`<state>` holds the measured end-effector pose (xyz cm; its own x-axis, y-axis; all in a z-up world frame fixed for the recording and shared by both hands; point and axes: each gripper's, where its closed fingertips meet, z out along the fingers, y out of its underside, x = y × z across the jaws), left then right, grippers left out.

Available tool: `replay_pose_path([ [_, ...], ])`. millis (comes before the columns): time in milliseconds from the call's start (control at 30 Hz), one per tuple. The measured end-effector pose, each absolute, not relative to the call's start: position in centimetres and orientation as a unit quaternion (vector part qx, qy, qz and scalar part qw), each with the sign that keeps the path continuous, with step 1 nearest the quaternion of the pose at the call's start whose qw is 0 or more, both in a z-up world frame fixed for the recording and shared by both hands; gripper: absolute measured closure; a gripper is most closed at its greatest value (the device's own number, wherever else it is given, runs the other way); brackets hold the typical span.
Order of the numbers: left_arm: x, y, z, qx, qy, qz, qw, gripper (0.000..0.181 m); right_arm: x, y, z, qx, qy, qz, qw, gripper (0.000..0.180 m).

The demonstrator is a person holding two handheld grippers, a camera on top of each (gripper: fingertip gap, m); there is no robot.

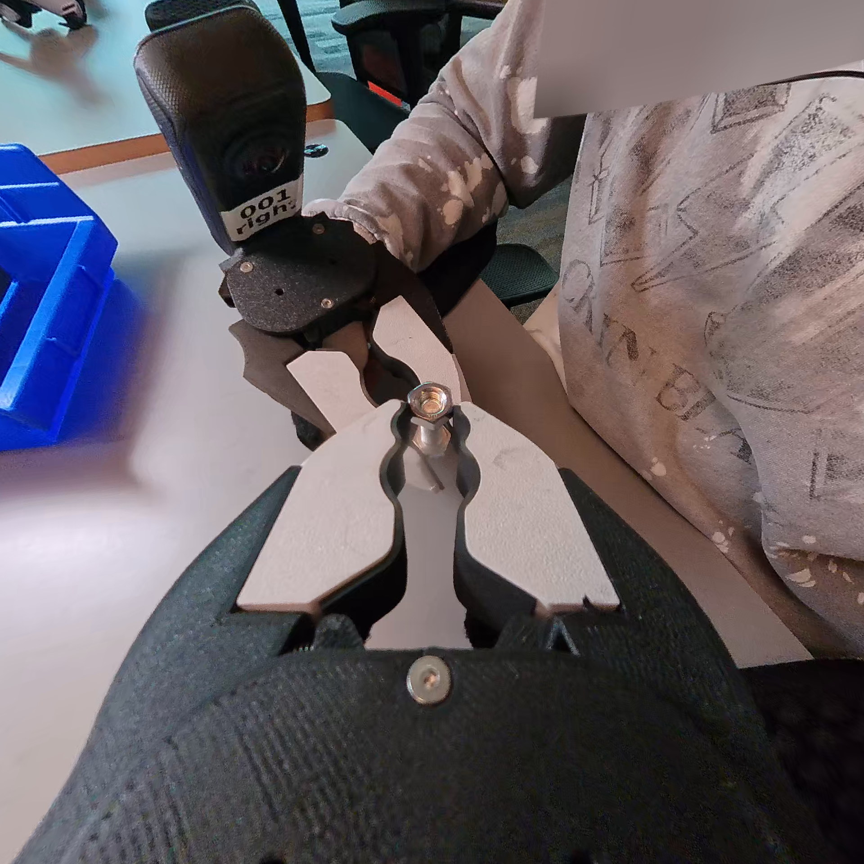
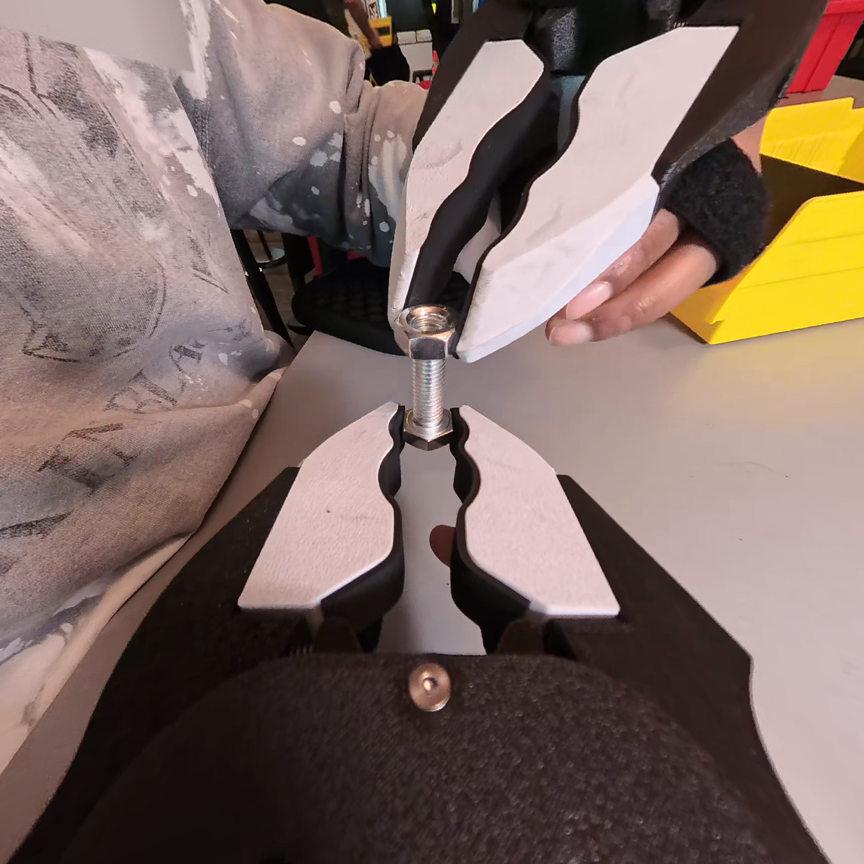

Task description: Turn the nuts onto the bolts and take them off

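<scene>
A silver bolt (image 2: 426, 392) stands upright above the table. My right gripper (image 2: 426, 432) is shut on its hex head at the bottom. A silver nut (image 2: 426, 333) sits at the top end of the thread. My left gripper (image 2: 432, 329) reaches down from above and is shut on that nut. In the left wrist view the nut (image 1: 428, 403) is pinched between the tips of my left gripper (image 1: 428, 414), with the bolt (image 1: 426, 439) below it. The right gripper (image 1: 374, 374) is underneath, its tips hidden.
A blue bin (image 1: 46, 290) stands on the grey table (image 2: 654, 467) to one side. A yellow bin (image 2: 795, 262) and a red bin (image 2: 832, 51) stand on the other. The person's torso in a grey patterned top (image 2: 117, 280) is close by, and a bare hand (image 2: 631, 290) holds the left gripper. Left tips to right tips: about 5 centimetres.
</scene>
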<state>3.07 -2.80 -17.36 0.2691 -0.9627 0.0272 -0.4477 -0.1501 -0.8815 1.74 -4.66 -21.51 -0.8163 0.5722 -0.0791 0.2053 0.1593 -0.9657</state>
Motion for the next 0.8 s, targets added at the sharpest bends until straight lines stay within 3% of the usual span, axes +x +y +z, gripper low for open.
replay_pose_path([
  [533, 2.6, -2.7, -16.4, -0.689, 0.48, -0.32, 0.439, 0.156, 1.1, -4.4, -21.5, -0.267, -0.744, 0.583, 0.187, 0.161],
  [800, -0.9, 1.7, -14.8, -0.727, 0.247, -0.238, 0.595, 0.148, -2.1, -0.3, -20.9, -0.358, -0.697, 0.539, 0.31, 0.161],
])
